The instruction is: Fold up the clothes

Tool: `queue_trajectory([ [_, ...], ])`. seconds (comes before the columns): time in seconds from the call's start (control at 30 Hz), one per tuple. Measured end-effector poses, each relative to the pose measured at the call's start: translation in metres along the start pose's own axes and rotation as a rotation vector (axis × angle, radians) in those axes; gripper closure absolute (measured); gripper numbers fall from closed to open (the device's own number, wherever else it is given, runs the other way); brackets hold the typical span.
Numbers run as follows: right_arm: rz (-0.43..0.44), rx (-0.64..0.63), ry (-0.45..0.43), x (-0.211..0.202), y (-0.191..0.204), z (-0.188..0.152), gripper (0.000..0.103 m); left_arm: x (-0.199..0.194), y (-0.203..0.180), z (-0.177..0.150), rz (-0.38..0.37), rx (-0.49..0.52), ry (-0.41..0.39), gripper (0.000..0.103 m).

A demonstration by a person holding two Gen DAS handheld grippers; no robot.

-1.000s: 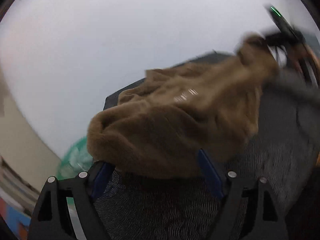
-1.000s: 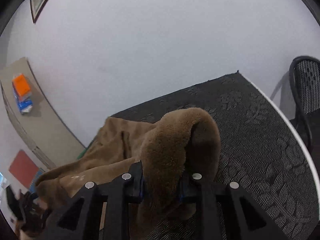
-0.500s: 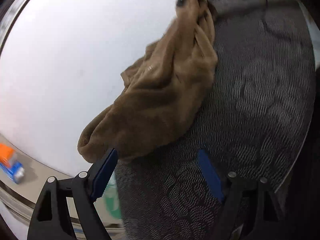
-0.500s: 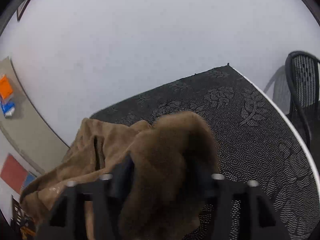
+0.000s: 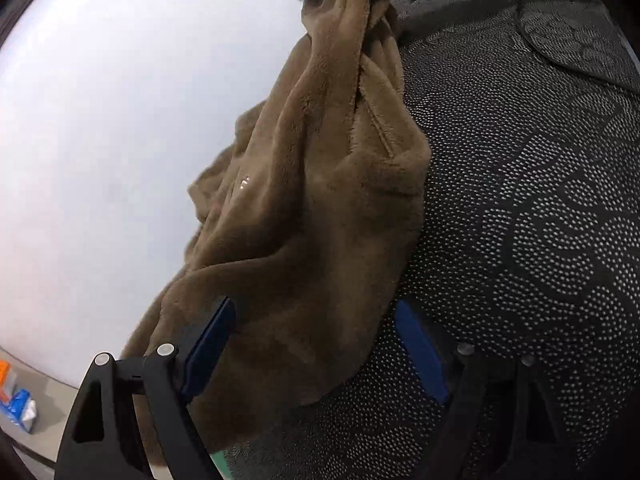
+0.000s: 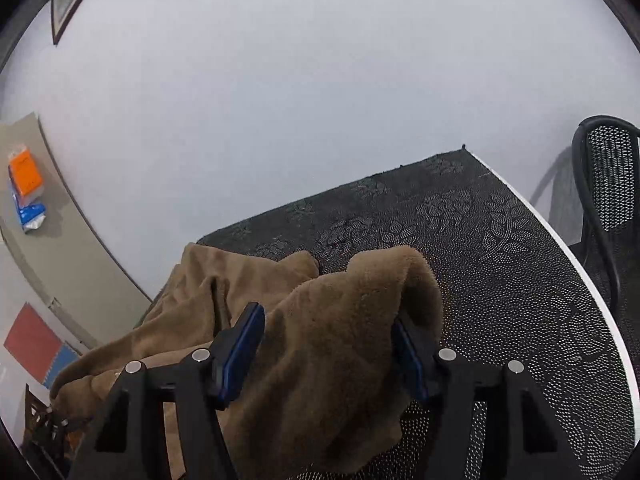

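Brown fleece garment (image 5: 320,208) lies bunched on the black patterned tablecloth (image 5: 540,220), along its edge nearest the white wall (image 6: 320,100). Left gripper (image 5: 316,344): jaws wide, garment's near end between them, not pinched. Right gripper (image 6: 328,352): jaws wide, fleece heaped between. Mesh chair (image 6: 604,200) beyond tablecloth's far side.

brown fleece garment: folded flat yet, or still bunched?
Bunched. The brown fleece garment lies in loose ridges on the dark patterned tablecloth, one hump between the right gripper jaws.
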State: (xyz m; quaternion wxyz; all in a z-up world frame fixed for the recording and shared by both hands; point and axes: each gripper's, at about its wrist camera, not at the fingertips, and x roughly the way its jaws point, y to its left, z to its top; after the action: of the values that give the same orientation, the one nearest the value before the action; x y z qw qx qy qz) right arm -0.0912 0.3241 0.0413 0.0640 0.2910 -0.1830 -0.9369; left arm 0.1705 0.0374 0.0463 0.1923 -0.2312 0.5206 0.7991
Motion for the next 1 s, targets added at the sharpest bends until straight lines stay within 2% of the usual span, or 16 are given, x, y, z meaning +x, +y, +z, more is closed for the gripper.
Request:
queue_trajectory([
  [0.1,0.101,-0.062,0.027,-0.01,0.022,-0.012,0.038,0.01,0.014,0.004,-0.009,-0.032,0.011,0.017],
  [0.2,0.202,-0.123,0.054,-0.021,0.044,-0.025,0.038,0.013,0.034,0.004,-0.011,-0.124,0.01,0.017],
  [0.4,0.404,-0.246,0.108,-0.041,0.089,-0.05,0.035,0.0,0.073,0.001,0.032,-0.298,-0.074,0.017],
  [0.53,0.521,-0.314,0.185,-0.039,0.12,-0.07,0.035,-0.009,0.089,-0.001,0.034,-0.354,-0.119,0.017],
  [0.67,0.569,-0.358,0.294,-0.01,0.145,-0.09,0.035,-0.019,0.085,0.007,0.039,-0.342,-0.138,0.017],
  [0.8,0.573,-0.308,0.399,0.027,0.151,-0.102,0.035,-0.028,0.085,-0.017,0.031,-0.347,-0.153,0.017],
  [0.87,0.564,-0.269,0.44,0.045,0.151,-0.104,0.044,-0.031,0.086,-0.02,0.022,-0.354,-0.163,0.017],
  [0.93,0.558,-0.23,0.477,0.061,0.15,-0.104,0.049,-0.037,0.083,-0.024,0.017,-0.356,-0.169,0.017],
  [0.97,0.557,-0.213,0.497,0.069,0.15,-0.104,0.061,-0.04,0.082,-0.026,0.015,-0.357,-0.172,0.017],
  [1.0,0.562,-0.202,0.516,0.075,0.151,-0.106,0.067,-0.043,0.08,-0.028,0.012,-0.358,-0.175,0.017],
])
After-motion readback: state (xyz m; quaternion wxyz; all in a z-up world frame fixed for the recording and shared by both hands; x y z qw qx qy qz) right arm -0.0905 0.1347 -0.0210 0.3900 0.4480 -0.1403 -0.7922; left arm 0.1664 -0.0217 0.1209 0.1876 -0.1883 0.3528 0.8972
